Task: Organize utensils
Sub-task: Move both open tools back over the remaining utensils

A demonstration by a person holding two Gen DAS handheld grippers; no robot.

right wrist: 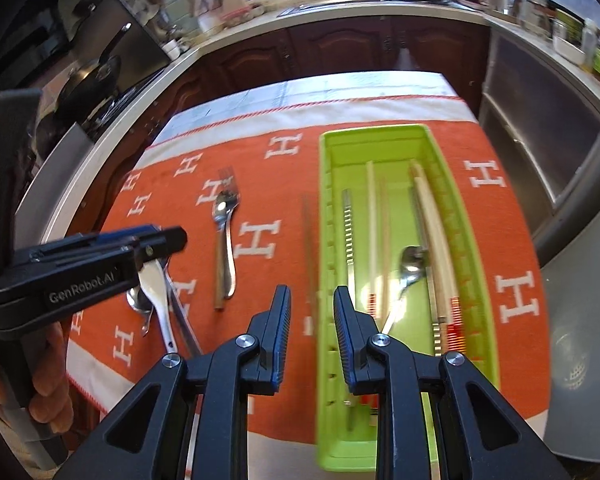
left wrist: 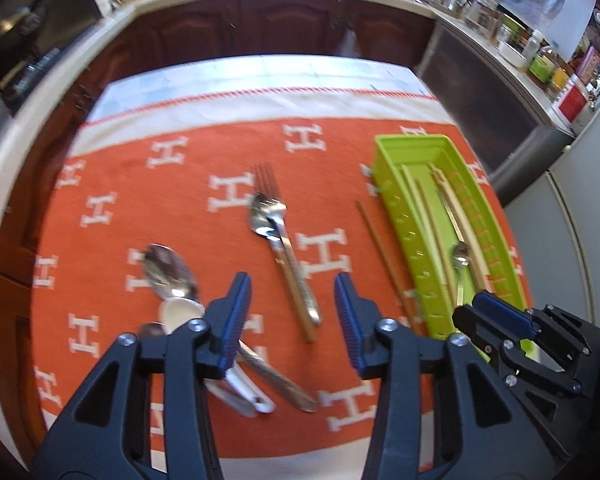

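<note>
Your left gripper (left wrist: 292, 320) hangs apart and empty over the cloth (left wrist: 220, 152). Your right gripper (right wrist: 312, 336) is apart too, holding nothing, above the green tray (right wrist: 324, 240).

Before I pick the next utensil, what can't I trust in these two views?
- Cluster of spoons: lower handles hidden behind the left gripper in the left wrist view.
- Near end of the green plastic tray: covered by the right gripper in the right wrist view.
- Loose brown chopstick: motion-blurred there.
</note>
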